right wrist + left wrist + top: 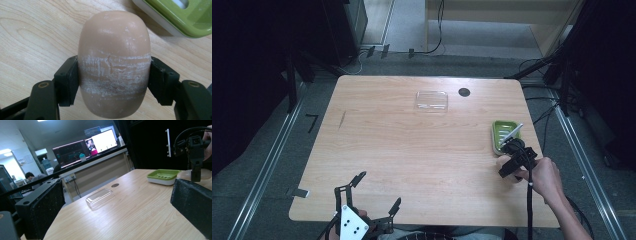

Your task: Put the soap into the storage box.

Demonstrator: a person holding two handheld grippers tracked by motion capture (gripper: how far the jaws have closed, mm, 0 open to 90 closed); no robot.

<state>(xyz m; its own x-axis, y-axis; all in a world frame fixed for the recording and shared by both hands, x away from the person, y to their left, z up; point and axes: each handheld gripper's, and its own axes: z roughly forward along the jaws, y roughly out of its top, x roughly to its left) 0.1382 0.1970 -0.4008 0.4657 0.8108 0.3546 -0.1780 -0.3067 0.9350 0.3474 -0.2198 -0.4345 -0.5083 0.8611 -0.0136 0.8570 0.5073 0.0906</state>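
Looking down from the high view, we list what we see, largest first.

Table: we see a pale wooden table (412,150) bearing all the things below; a small dark round hole (464,92) sits near its far edge, right of the middle.

Left tongs: we find the left gripper (374,192) at the near edge, left of the middle, with its jaws spread wide and nothing between them. In the left gripper view the two black jaws stand far apart at either side.

Right tongs: we find the right gripper (508,167) at the right side, held in the person's hand (544,177), just near of the dish. In the right gripper view its jaws press on both sides of the soap.

Lid: we see a clear plastic lid (431,101) lying flat toward the far edge, just left of the hole and well apart from both tongs.

Dish: we see a green soap dish (504,134) with a white base at the right edge.

Soap: we see the tan oval bar of soap (114,62) gripped across its scuffed, whitish middle, over the wood just beside the dish; we cannot tell whether it touches the table.
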